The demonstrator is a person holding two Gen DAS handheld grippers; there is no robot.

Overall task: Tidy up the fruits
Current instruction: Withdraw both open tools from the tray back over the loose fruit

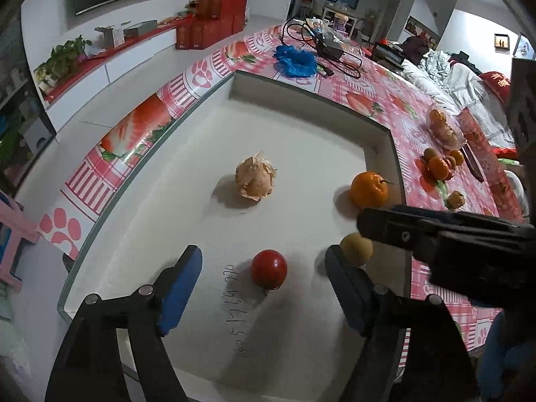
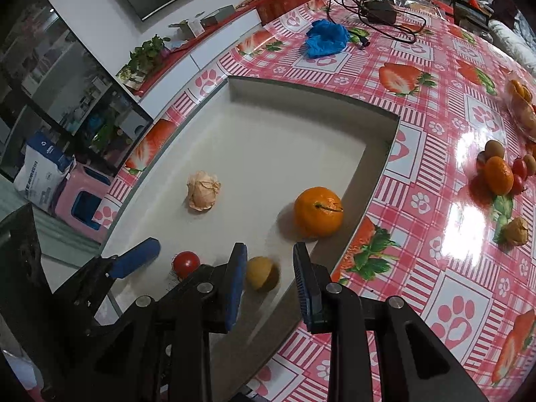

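Both tools [image 1: 263,288] [image 2: 269,279] open, angled downward

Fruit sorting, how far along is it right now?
Done so far: four fruits lie in the white tray: a papery husked one, an orange, a tomato and a small yellow fruit. In hand: nothing is gripped; the left tongs stand open around the tomato, the right tongs open around the yellow fruit. Left: a fruit cluster and a bagged batch wait on the tablecloth.

A red tomato [image 1: 269,269], an orange mandarin [image 1: 369,190], a yellow-green fruit [image 2: 262,273] and a tan papery husk [image 1: 255,176] sit on the white tray [image 1: 284,134]. The desk [image 2: 418,201] wears pink-and-white checks with strawberries and paw prints; at 12 o'clock lies a blue bag [image 2: 326,38].
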